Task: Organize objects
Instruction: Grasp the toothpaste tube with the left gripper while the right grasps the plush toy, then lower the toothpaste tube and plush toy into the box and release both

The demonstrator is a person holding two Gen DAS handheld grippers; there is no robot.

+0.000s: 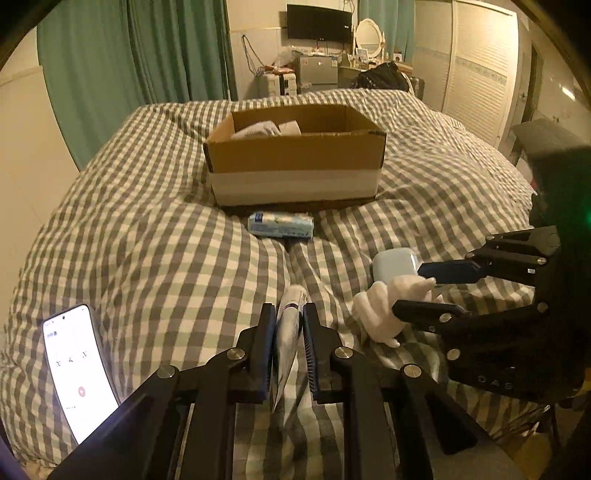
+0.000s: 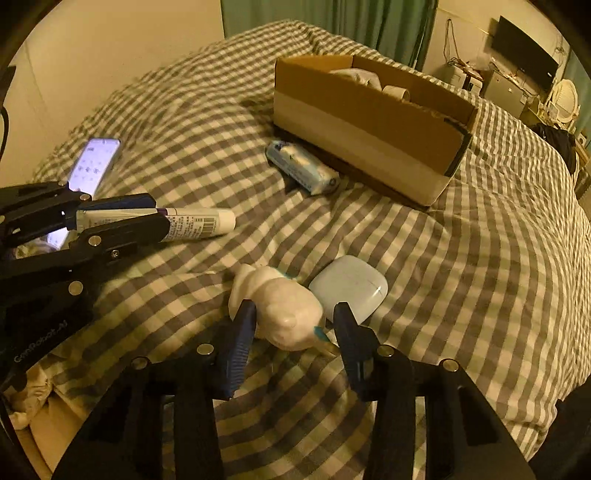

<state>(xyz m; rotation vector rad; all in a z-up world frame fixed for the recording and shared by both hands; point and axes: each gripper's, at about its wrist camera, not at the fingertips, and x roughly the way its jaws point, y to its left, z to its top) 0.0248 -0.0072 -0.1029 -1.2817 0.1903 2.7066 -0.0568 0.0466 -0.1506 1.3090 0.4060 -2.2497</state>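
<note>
My left gripper (image 1: 289,314) is shut on a white tube (image 1: 290,325) lying on the checked bed; the right wrist view shows the tube (image 2: 199,223) between its jaws (image 2: 151,212). My right gripper (image 2: 293,314) is open around a white figurine (image 2: 279,306), which also shows in the left wrist view (image 1: 384,302) between the right gripper's fingers (image 1: 413,288). A pale blue case (image 2: 351,291) lies just right of it. A tissue pack (image 1: 280,225) lies before the open cardboard box (image 1: 295,166).
A lit phone (image 1: 79,369) lies at the bed's left edge. The box holds white items (image 2: 365,79). Beyond the bed are curtains (image 1: 110,66), a TV (image 1: 319,22) and a wardrobe (image 1: 476,66).
</note>
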